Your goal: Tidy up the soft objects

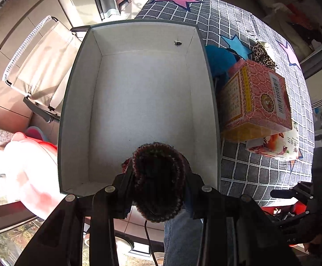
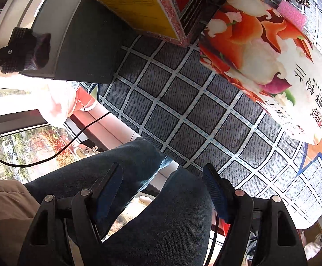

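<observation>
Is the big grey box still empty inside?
Empty: the grey box shows bare white floor; the knitted item hangs above, in the left tool.

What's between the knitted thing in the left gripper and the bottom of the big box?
Nothing visible. The left gripper holds the dark knitted item just inside the near wall of the open box, whose white floor shows bare.

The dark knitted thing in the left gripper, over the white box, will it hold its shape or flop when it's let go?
The knitted piece looks soft: it bulges around the left gripper pinching it, so it probably sags and drops limply. It seems light for its size. Its ribbed yarn likely grips well. It should land quietly in the empty white box.
</observation>
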Demonstrator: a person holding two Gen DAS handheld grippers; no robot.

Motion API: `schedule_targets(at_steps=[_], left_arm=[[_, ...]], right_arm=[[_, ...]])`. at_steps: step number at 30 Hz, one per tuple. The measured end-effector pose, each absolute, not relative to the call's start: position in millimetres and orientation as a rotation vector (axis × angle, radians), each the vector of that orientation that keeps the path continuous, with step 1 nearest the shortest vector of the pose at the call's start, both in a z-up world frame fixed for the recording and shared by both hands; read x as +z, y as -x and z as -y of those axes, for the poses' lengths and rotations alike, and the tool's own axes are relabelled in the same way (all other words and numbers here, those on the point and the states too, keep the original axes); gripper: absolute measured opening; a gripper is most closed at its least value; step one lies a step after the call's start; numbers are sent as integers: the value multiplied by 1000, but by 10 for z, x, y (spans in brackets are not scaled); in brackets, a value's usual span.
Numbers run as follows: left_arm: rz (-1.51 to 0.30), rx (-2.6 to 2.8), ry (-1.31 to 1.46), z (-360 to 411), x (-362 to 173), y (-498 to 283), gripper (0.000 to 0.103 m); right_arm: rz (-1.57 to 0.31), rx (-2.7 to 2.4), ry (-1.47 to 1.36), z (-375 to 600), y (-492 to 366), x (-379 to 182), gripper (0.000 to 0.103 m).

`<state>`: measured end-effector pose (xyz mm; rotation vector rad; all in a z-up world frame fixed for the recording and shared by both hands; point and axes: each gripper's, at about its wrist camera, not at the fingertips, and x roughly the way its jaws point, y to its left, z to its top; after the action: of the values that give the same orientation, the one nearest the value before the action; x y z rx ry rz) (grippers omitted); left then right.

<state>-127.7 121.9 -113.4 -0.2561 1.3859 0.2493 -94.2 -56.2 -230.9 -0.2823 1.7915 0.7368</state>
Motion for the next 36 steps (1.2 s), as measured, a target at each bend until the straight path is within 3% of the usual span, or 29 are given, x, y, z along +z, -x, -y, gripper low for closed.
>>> schedule_targets(at_steps=[8, 15, 16, 17, 18, 20, 22, 24, 36], left_arm=[[-1349, 357, 295, -1453, -1084, 1165, 40], [-1331, 403, 317, -1625, -1115, 1058, 41], [-1330, 403, 322, -1640, -1124, 1039, 43], [-1328, 407, 326, -1656, -1129, 1026, 48], [-1324, 415, 331, -1670, -1133, 1014, 61], [-1319, 441, 338, -1709, -1145, 997, 81], [-1327, 437, 379, -1773, -1196, 981, 88], [-1357, 429, 431, -1821, -1276, 973, 102], [-1380, 380, 482, -1813, -1327, 953, 103]], right_arm=[[-1516, 892, 302, -206, 616, -1358, 76], [-1394, 869, 364, -757, 409, -1080, 76], [-1387, 863, 372, -811, 376, -1040, 85], [-1382, 857, 378, -850, 352, -1023, 90], [-1373, 851, 381, -903, 318, -1007, 95], [-1362, 848, 395, -971, 261, -977, 95], [-1350, 819, 424, -1034, 193, -977, 100], [-1335, 809, 423, -1076, 146, -969, 102], [-1337, 781, 426, -1143, 125, -979, 102]])
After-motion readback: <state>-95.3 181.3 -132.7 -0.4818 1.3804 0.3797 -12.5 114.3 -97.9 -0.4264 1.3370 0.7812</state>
